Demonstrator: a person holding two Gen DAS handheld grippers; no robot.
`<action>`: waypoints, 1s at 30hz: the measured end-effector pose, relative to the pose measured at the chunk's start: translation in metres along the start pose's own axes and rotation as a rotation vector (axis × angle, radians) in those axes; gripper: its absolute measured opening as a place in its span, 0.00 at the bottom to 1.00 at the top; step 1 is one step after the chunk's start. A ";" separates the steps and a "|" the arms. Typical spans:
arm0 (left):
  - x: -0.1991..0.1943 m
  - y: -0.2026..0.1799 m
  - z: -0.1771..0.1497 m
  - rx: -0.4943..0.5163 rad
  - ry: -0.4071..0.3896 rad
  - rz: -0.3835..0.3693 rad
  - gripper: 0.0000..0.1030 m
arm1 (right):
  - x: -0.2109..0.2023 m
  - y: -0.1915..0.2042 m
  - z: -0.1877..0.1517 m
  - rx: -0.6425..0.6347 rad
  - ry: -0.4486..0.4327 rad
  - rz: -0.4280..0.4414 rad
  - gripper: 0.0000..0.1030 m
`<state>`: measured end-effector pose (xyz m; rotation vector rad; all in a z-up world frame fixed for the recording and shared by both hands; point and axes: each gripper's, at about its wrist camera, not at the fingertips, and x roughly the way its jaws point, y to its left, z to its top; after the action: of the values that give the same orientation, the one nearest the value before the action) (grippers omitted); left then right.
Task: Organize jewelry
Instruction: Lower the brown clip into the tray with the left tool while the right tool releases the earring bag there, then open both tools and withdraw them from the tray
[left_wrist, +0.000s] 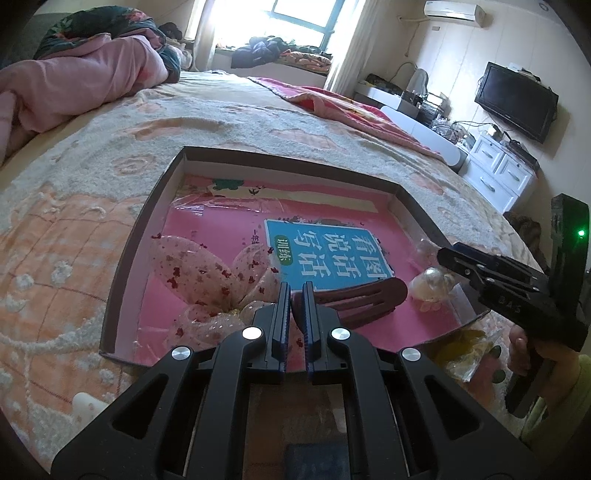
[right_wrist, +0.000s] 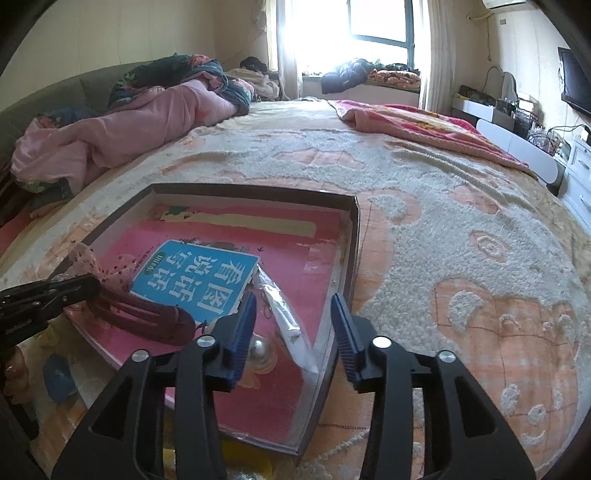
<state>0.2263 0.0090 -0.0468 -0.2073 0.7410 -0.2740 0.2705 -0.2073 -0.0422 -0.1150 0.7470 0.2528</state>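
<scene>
Carrier: shallow cardboard tray on the bed, lined with a pink sheet bearing a blue label.
Left gripper: pads pressed together, or nearly; tips sit at the left end of the dark red hair clip, near the tray's near edge. Whether they pinch that end, I cannot tell.
Right gripper: jaws spread, nothing between the pads; it hangs over the tray's near right corner.
Released item: clear plastic sleeve, apparently with a small piece inside, lies along the tray's right wall, free of both pads.
Other jewelry: pearl piece just beside the sleeve, at the near right corner; spotted pink bow at the near left.
Outside tray: yellowish packet on the bed, past the near right corner.
Step in hand (judgement): right tool has let go of the sleeve; the withdrawal comes next.
Technique: lift the right tool straight up and back, jaws kept spread, so a pad does not drag the sleeve or clip the tray wall.
Risk: sleeve is light and slick; any brush shifts it onto the pearl piece.
Left tool: hold steady so the tray stays put.
</scene>
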 end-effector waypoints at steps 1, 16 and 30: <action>-0.001 0.001 -0.001 -0.002 0.001 0.000 0.02 | -0.002 0.000 0.000 -0.001 -0.008 -0.003 0.45; -0.022 0.002 -0.002 -0.006 -0.027 0.030 0.12 | -0.029 0.001 -0.009 0.035 -0.063 -0.012 0.68; -0.064 -0.004 -0.009 0.019 -0.110 0.095 0.66 | -0.068 0.006 -0.018 0.053 -0.154 -0.073 0.84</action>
<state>0.1746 0.0243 -0.0112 -0.1672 0.6369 -0.1775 0.2095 -0.2174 -0.0090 -0.0716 0.5948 0.1698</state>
